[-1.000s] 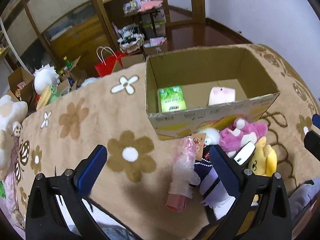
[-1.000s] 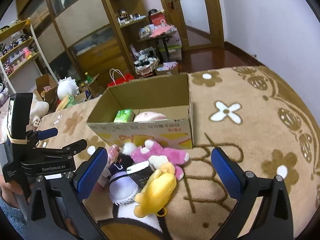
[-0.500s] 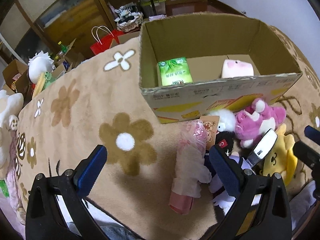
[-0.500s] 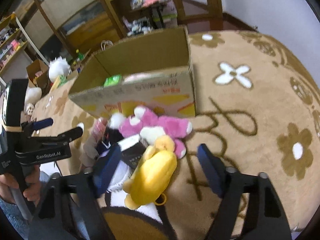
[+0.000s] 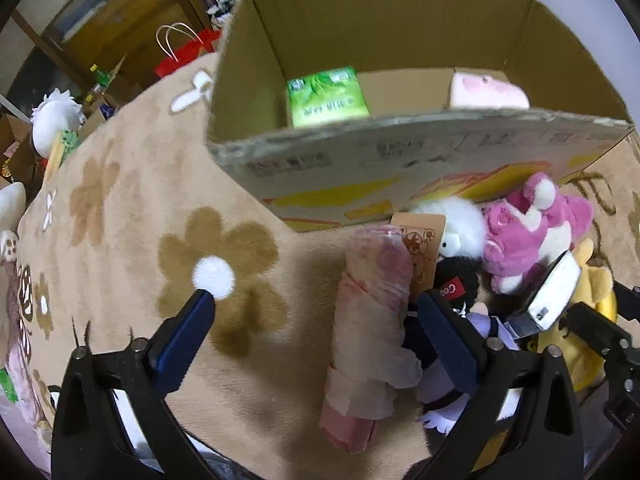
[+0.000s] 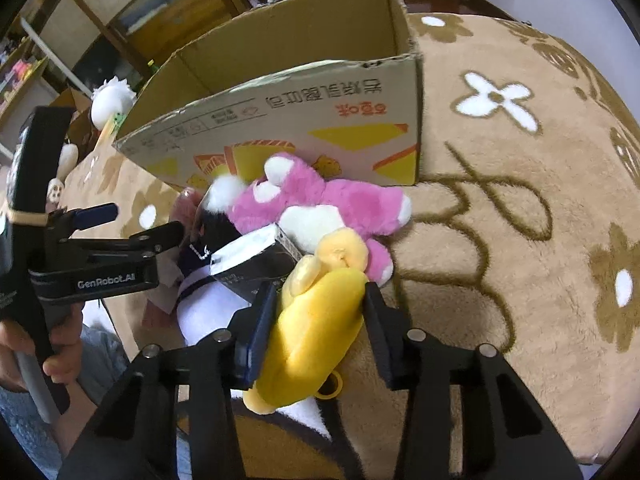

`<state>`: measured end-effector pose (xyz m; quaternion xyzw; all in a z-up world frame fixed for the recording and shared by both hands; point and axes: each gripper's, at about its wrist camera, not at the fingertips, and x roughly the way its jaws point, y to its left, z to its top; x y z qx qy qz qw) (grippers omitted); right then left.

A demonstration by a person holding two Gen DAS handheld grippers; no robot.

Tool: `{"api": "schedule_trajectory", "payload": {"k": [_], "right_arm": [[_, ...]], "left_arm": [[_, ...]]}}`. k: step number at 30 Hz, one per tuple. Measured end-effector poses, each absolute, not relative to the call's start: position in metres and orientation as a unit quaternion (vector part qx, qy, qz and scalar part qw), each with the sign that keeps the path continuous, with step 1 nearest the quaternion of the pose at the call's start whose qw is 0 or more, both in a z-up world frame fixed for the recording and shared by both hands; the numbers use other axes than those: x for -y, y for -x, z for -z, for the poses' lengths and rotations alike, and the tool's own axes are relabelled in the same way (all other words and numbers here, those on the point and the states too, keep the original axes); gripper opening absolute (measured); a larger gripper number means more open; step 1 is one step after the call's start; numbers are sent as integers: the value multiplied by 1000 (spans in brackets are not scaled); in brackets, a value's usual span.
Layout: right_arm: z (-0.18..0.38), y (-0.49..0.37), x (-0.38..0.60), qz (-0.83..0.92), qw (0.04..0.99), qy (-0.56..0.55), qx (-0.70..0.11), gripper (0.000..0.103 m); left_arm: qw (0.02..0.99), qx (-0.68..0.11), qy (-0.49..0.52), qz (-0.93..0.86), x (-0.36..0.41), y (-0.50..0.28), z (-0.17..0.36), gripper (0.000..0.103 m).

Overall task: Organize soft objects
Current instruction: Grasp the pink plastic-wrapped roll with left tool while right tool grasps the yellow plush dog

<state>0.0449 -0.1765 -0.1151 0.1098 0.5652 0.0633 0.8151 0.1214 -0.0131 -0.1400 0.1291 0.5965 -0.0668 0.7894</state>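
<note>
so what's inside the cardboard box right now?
In the cardboard box: a green packet on the left and a pink plush on the right. The near wall hides their lower parts and the floor in front.

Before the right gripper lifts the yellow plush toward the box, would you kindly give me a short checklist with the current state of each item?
1. Right gripper fingers on both sides of the yellow plush: ok.
2. Grip firm enough to lift: cannot tell.
3. Yellow plush free of neighbours: not ok, it touches the pink plush and the black-and-white packet.
4. Cardboard box has room: ok, only the green pack and the pink item are inside.
5. Left gripper out of the way: ok, open over the pink wrapped roll.
</note>
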Motion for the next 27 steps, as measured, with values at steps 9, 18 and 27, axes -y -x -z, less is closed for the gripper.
{"api": "schedule_trajectory", "payload": {"k": [9, 18, 27], "right_arm": [[108, -42, 171, -57, 826, -87, -554, 35], [93, -39, 185, -42, 843, -95, -528, 35], [62, -33, 192, -37, 881, -92, -463, 35]], "left_arm": [[764, -634, -68, 102, 9, -128, 152, 30], [774, -621, -59, 110, 8, -122, 137, 18], [797, -593, -45, 105, 2, -103, 113, 15]]}}
